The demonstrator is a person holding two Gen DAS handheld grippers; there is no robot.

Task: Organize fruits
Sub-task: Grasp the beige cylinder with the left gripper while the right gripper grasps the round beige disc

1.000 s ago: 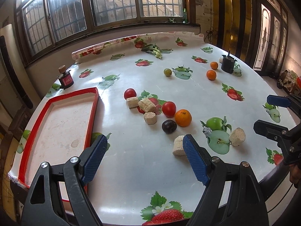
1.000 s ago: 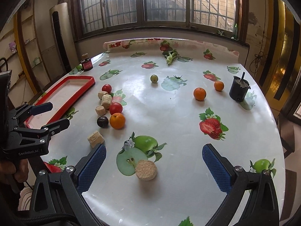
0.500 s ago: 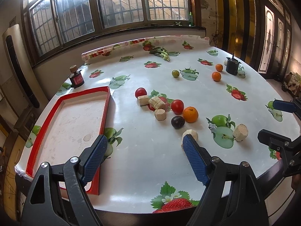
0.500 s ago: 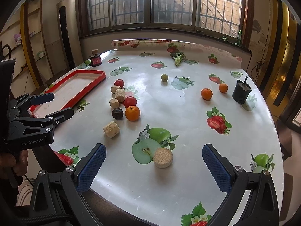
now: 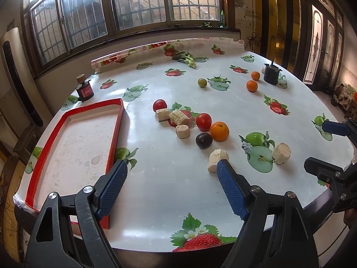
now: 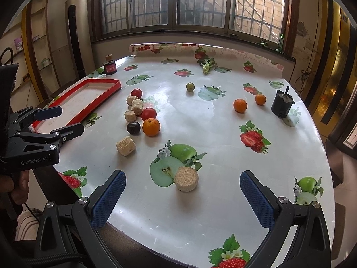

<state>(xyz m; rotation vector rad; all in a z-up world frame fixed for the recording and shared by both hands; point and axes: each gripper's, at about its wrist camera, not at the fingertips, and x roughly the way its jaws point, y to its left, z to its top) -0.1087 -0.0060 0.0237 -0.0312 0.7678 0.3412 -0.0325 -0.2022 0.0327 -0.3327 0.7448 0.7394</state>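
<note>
A red-rimmed tray (image 5: 116, 131) (image 6: 96, 103) lies at the table's left. Mid-table sit two red tomatoes (image 5: 203, 121) (image 5: 159, 105), an orange (image 5: 219, 131) (image 6: 151, 126) and a dark plum (image 5: 204, 140) (image 6: 133, 127). Farther off lie two small oranges (image 5: 252, 85) (image 6: 240, 105) and a green fruit (image 5: 202, 82) (image 6: 190, 86). My left gripper (image 5: 171, 185) (image 6: 67, 120) is open and empty over the near edge beside the tray. My right gripper (image 6: 183, 197) (image 5: 328, 147) is open and empty over the near right edge.
Several tan cork-like blocks (image 5: 216, 158) (image 6: 186, 179) lie among the fruit. A black cup (image 5: 271, 74) (image 6: 282, 105) stands at the far right, a small dark jar (image 5: 84, 89) (image 6: 110, 66) at the far left, and greens (image 5: 187, 57) at the back.
Both grippers have drawn back from the table and risen, so more of the near edge shows. Nothing on the table has moved.
</note>
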